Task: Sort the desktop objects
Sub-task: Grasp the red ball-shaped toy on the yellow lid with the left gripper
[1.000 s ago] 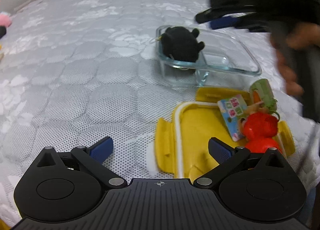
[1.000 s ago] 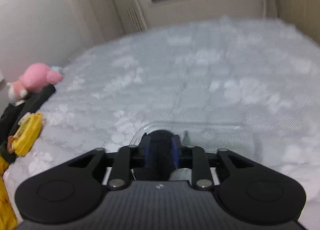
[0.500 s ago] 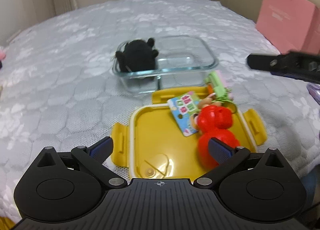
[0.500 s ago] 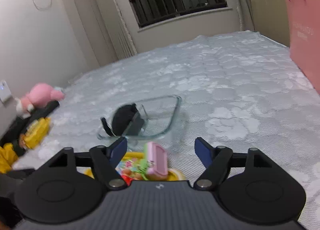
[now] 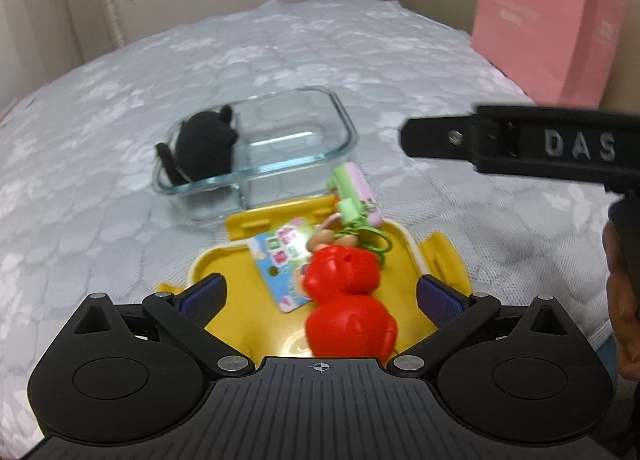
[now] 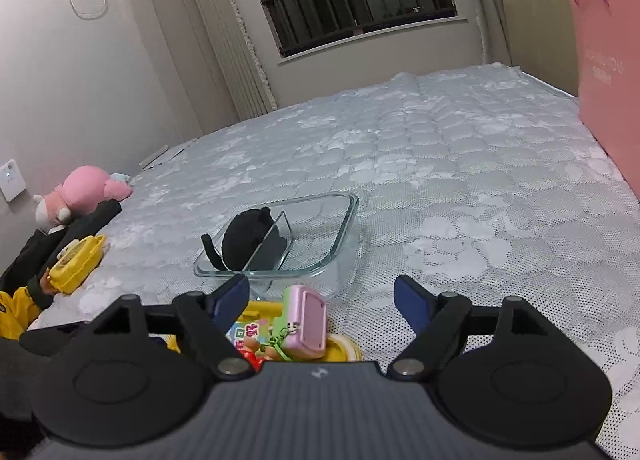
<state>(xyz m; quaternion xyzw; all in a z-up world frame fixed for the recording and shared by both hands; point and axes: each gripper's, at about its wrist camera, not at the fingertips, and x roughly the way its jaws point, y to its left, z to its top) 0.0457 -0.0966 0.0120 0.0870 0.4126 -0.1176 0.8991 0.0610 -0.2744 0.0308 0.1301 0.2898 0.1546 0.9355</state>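
Your right gripper point(image 6: 320, 298): jaws just been opening, now wide apart, nothing between. Left gripper point(image 5: 320, 296) spread too, hovering over red toy point(image 5: 346, 302) on yellow lid point(image 5: 224, 266). Black plush point(image 6: 250, 240) sits in left compartment of glass container point(image 6: 344, 227) on bed point(image 6: 460, 163). Pink-green keychain point(image 6: 306, 322) at lid's far edge.
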